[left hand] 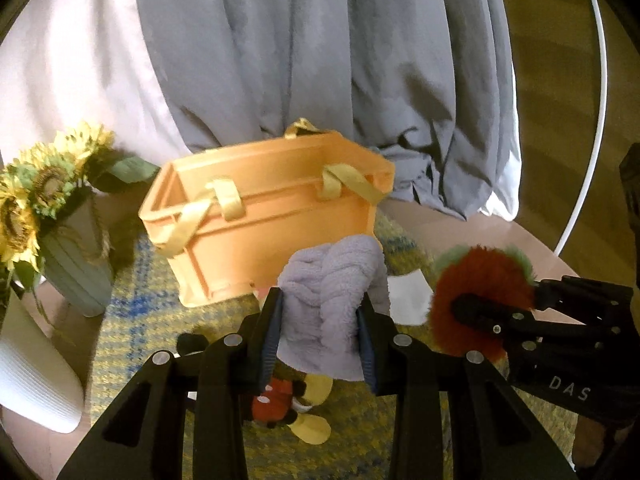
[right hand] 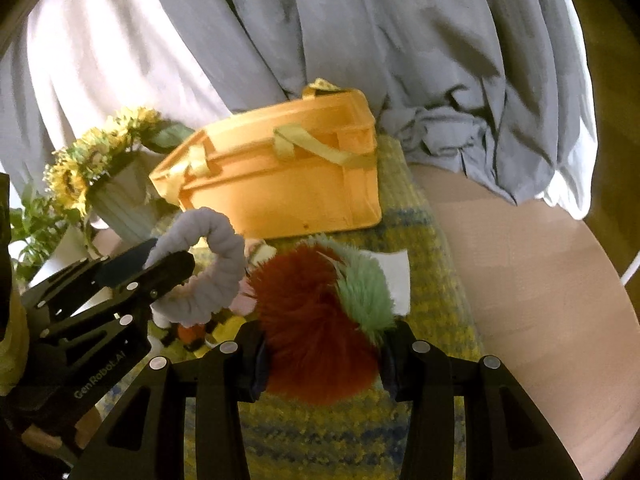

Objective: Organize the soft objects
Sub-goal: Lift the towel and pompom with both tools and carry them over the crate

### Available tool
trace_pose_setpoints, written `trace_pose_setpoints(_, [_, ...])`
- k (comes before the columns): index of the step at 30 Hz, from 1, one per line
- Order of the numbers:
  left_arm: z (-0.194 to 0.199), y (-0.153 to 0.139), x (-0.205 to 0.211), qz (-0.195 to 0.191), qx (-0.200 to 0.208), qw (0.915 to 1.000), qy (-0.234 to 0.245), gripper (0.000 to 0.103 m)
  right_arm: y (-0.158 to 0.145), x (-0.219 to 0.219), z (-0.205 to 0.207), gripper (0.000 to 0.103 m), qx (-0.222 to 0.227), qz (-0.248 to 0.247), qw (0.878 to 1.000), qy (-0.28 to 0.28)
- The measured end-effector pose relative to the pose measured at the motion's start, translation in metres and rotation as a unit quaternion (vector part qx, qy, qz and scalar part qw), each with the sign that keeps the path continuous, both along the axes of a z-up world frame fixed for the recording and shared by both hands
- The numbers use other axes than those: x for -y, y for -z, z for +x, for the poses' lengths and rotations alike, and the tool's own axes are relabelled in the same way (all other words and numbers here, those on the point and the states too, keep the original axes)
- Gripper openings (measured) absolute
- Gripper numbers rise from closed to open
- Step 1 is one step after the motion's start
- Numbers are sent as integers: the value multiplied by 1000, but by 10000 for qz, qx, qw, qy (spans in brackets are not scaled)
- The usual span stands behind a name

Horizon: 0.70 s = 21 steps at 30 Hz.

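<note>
My left gripper (left hand: 320, 320) is shut on a lilac terry-cloth soft piece (left hand: 332, 280) and holds it above the rug, in front of the orange basket (left hand: 256, 216). It also shows in the right wrist view (right hand: 208, 276). My right gripper (right hand: 324, 356) is shut on a fluffy red and green plush (right hand: 316, 320), held above the rug to the right of the left gripper. The plush also shows in the left wrist view (left hand: 480, 280). The orange basket (right hand: 280, 184) has yellow ribbon handles and stands open on the rug. A red, black and yellow mouse plush (left hand: 288, 400) lies under the left gripper.
A yellow and blue woven rug (right hand: 432, 300) lies on a pinkish floor (right hand: 540, 280). A vase of sunflowers (left hand: 52, 200) stands left of the basket. A white ribbed vase (left hand: 32, 376) is at the left edge. Grey curtains (left hand: 320, 60) hang behind. A white paper (left hand: 408, 300) lies on the rug.
</note>
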State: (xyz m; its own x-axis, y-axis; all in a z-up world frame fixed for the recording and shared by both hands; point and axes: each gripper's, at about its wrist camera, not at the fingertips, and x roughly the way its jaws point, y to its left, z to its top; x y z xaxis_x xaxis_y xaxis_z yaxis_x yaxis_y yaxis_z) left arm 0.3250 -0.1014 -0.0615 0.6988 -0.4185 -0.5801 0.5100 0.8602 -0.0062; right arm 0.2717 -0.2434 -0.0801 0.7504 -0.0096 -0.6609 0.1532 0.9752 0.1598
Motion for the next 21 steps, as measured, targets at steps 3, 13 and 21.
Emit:
trace_pose_setpoints(3, [-1,-11,-6,-117,108,9998,-107,34,-9,-3,0,44,149,0,9999,-54])
trace_pose_setpoints(13, [-6,-42,-24,-299,468,9978,-373,34,-39,-14,5,44,627,-30,9978,-223])
trace_pose_setpoints(21, [-5,-61,-36,-438,693,9954,-487,34,-60,-25,13,44,976,-67,9944,-402])
